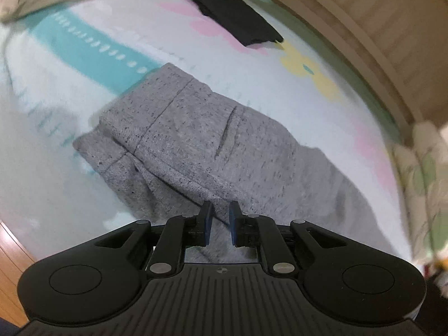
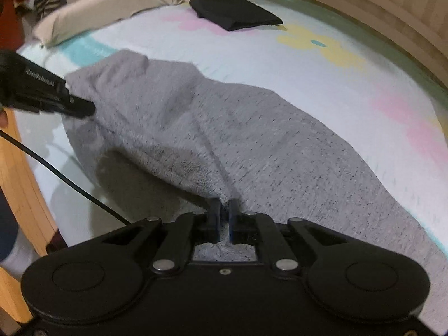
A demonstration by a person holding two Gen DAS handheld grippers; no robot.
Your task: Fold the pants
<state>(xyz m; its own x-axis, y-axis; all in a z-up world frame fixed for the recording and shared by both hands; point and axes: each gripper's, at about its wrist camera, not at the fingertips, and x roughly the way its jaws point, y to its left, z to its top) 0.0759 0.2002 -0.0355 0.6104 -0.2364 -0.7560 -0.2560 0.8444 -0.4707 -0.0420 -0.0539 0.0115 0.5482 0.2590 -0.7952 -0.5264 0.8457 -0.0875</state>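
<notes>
Grey speckled pants (image 1: 196,140) lie partly folded on a white bedsheet (image 1: 252,72) printed with pastel flowers. My left gripper (image 1: 220,218) is nearly closed, with a fold of the grey fabric between its blue pads. In the right wrist view the left gripper (image 2: 84,109) comes in from the left and pinches the pants' (image 2: 252,140) left edge. My right gripper (image 2: 224,212) is shut on the near edge of the fabric. The edge between the two grippers is lifted and casts a shadow on the sheet below.
A folded black garment (image 2: 235,11) lies at the far side of the bed, beside a beige pillow (image 2: 98,14). The wooden bed frame (image 2: 16,168) runs along the left, and a black cable (image 2: 56,173) crosses the sheet. A wooden headboard (image 1: 392,28) curves along the right.
</notes>
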